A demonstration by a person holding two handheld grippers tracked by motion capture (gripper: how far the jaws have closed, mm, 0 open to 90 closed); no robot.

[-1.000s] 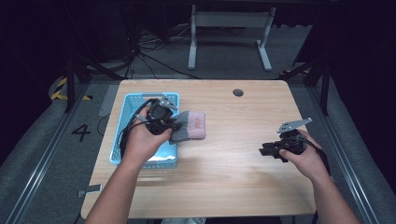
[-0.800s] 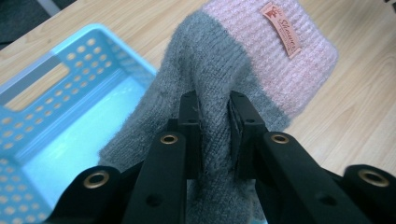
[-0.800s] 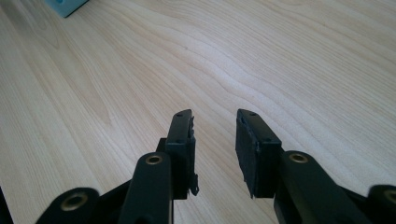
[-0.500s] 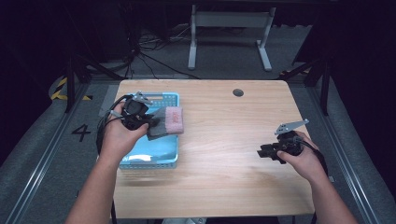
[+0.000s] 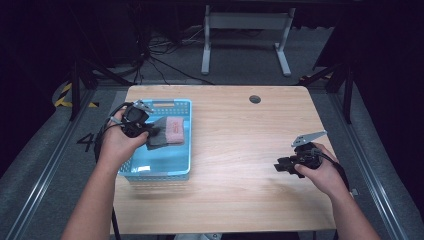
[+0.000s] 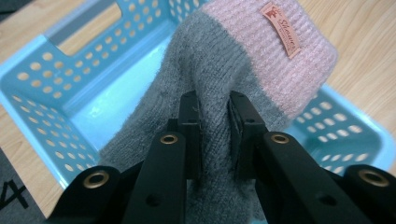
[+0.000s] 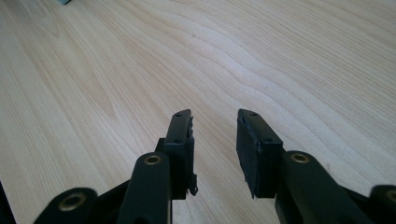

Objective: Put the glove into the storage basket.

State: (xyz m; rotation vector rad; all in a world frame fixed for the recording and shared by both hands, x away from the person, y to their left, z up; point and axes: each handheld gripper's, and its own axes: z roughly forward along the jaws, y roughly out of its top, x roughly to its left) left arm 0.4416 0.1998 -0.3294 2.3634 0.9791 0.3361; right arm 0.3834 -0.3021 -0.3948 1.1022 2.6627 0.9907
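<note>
A grey knitted glove with a pink cuff hangs over the blue perforated basket at the table's left. My left gripper is shut on the grey part of the glove, and the cuff with its small label points away from the jaws. At the table's right, low over the bare wood, my right gripper is held open with nothing between its fingers.
The wooden table has a round cable hole near its far edge. Beyond the far edge stands a grey metal table frame on a dark floor with cables. Black rails run along both sides of the table.
My left gripper carried the glove leftward from the table beside the basket to over the basket. The right gripper has barely moved.
</note>
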